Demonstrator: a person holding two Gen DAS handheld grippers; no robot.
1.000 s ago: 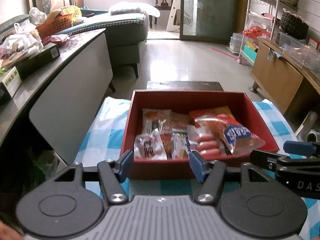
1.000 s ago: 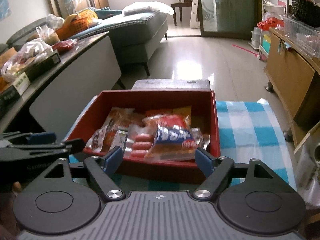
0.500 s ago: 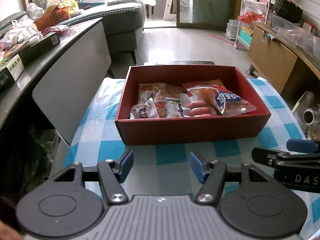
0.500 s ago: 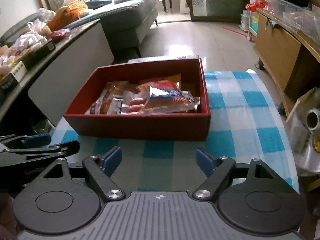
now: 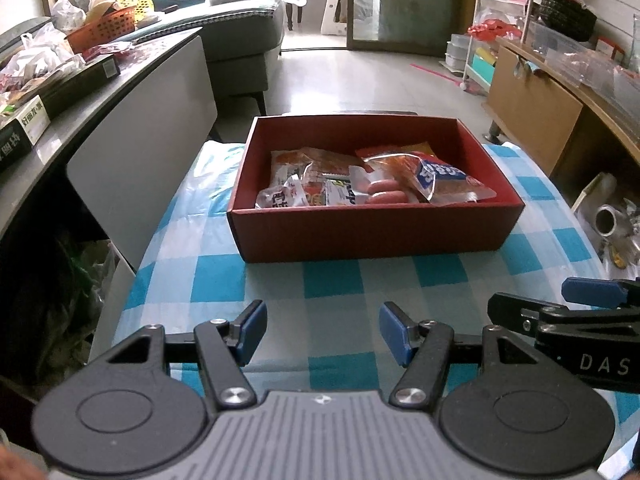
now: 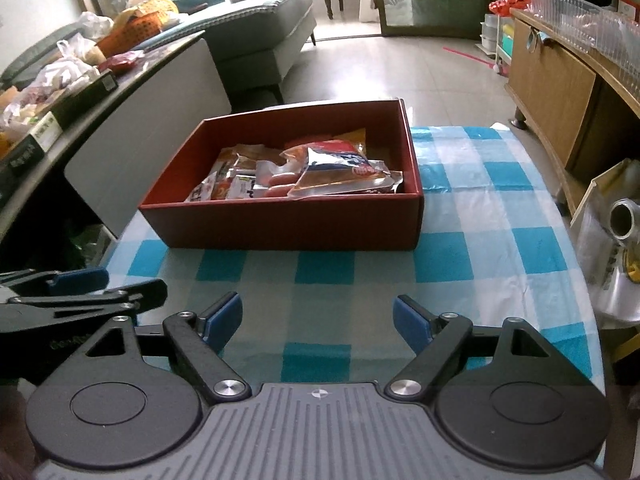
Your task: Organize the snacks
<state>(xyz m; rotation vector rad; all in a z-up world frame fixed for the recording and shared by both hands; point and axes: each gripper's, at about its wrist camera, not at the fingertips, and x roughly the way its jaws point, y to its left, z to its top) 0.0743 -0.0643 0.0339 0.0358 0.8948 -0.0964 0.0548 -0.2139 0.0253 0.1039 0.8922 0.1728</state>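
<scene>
A red open box (image 5: 372, 232) (image 6: 280, 228) stands on the blue-and-white checked table (image 5: 332, 280) (image 6: 480, 224). Several snack packets lie inside it: a blue-and-orange bag (image 5: 440, 178) (image 6: 340, 168), a pack of pink sausages (image 5: 380, 194) (image 6: 276, 182) and white-and-orange packets (image 5: 292, 192) (image 6: 218, 190). My left gripper (image 5: 322, 332) is open and empty, above the cloth in front of the box. My right gripper (image 6: 318, 322) is open and empty, also short of the box. Each gripper shows at the edge of the other's view.
A grey counter (image 5: 120, 80) with bags, boxes and an orange basket (image 5: 104, 30) runs along the left. A sofa (image 5: 244, 32) stands behind it. A wooden cabinet (image 5: 536, 112) is on the right. A metal pot (image 6: 628, 220) sits by the table's right edge.
Both grippers have pulled back from the box toward the near table edge. The box now lies farther off. Both stayed open and empty.
</scene>
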